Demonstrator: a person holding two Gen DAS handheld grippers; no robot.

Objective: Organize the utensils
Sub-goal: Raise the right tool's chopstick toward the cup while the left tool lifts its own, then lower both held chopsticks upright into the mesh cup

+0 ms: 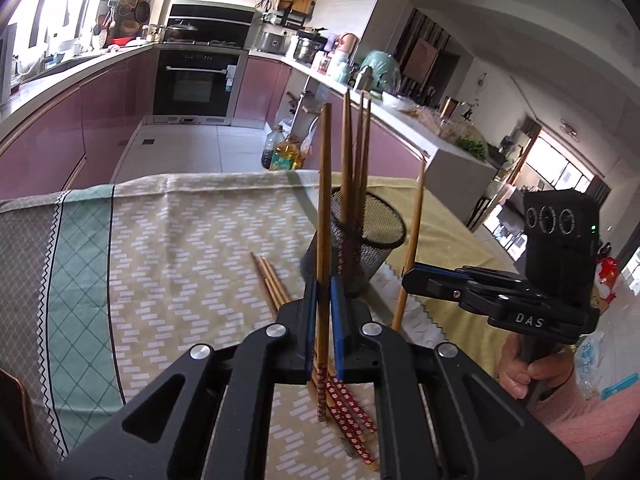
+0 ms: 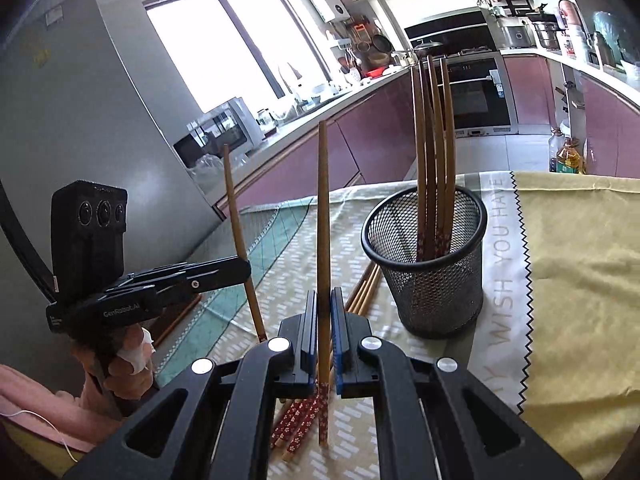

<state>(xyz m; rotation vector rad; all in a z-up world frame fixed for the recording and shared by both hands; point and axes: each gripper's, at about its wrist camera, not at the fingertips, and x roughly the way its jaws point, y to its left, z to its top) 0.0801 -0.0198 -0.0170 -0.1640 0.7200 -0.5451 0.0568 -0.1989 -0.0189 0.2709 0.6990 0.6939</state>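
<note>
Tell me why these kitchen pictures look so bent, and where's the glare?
Left wrist view: fisheye lens bows the counter edges, corners go black, the window at top left is blown out. Right wrist view: same curving, the big window glares white, the fridge leans.

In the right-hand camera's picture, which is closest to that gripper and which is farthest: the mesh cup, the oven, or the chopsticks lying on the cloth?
From the right gripper, which is clamped on one upright chopstick:
1. Loose chopsticks, lying on the cloth just past its fingertips.
2. Mesh cup, standing ahead to the right, four chopsticks in it.
3. Oven, far across the kitchen floor.
</note>
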